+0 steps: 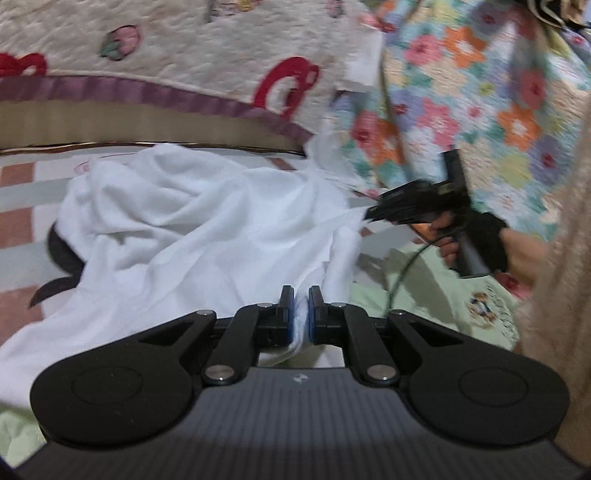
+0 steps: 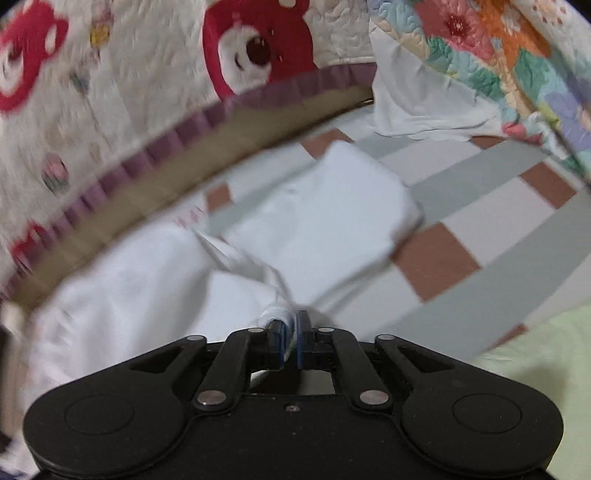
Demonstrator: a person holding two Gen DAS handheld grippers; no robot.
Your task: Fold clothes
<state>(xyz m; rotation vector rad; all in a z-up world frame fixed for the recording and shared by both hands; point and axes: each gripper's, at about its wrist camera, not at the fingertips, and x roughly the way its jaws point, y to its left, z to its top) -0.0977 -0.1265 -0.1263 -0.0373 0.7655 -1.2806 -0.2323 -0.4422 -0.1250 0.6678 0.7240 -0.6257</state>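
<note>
The left gripper (image 1: 301,295) is pinching a fold of the white garment (image 1: 192,229) between nearly closed jaws. At two o'clock, the right gripper (image 1: 369,216) is clamping another edge (its own view is blurred), the garment lying rumpled across the checked sheet (image 2: 480,206).

Both wrist views look down closely, sharing the white garment (image 1: 192,229); right view blurred.

Two grippers (image 1: 301,295) (image 2: 291,321), one white garment (image 1: 192,221), two quilts (image 1: 184,33) (image 1: 480,74).
</note>
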